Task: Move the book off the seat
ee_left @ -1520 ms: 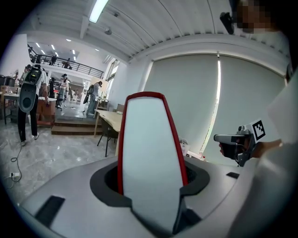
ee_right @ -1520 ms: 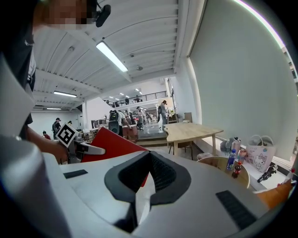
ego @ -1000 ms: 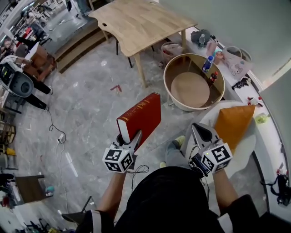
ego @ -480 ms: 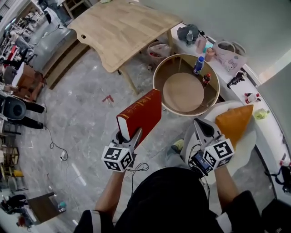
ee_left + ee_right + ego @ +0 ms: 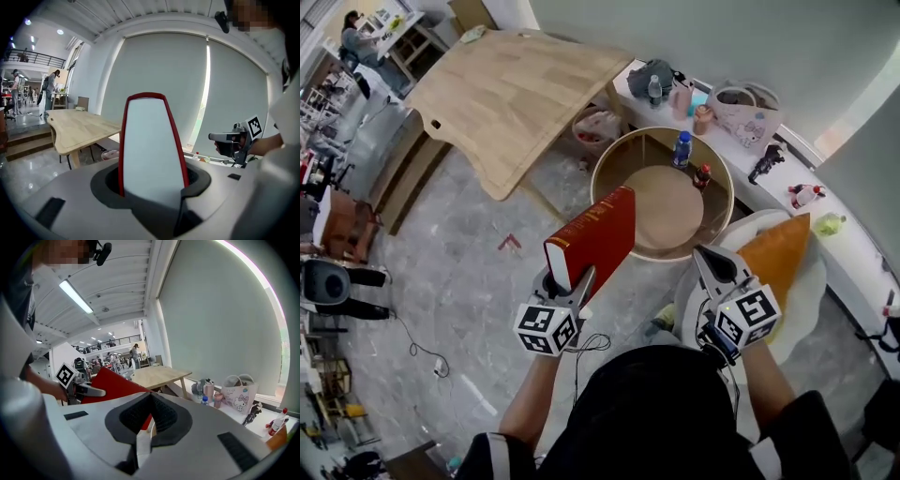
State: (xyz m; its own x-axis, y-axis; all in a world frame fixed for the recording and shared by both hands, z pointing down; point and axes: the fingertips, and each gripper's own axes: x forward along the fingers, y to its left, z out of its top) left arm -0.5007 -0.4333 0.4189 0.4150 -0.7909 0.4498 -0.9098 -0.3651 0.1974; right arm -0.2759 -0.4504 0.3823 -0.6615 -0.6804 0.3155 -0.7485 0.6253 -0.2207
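Since the earlier frames, the view beneath you has swung. The round table point(image 5: 670, 211) sat toward 1 o'clock of the book point(image 5: 592, 239) and now lies directly behind its far end. The wooden table point(image 5: 511, 94) has slid toward 10 o'clock. The book's position in your left gripper point(image 5: 570, 279) is unchanged.

The book is a hardback with a smooth red cover, gilt lettering on the spine and a white page block. It is off the seat point(image 5: 811, 300), held in the air above the grey stone-pattern floor, with the seat well apart at 3 o'clock. The seat is white and rounded and carries an orange wedge-shaped cushion point(image 5: 773, 258). The round table is pale wood with a raised rim.

In the left gripper view, the left jaws pinch the book at its lower end, with the page edge facing the camera. Your left forearm enters from 6 o'clock and its gripper points toward 1 o'clock. Your right gripper point(image 5: 712, 261) points toward 11 o'clock over the seat's near edge. Its jaws appear pressed together with nothing between them, though the view there is tight.
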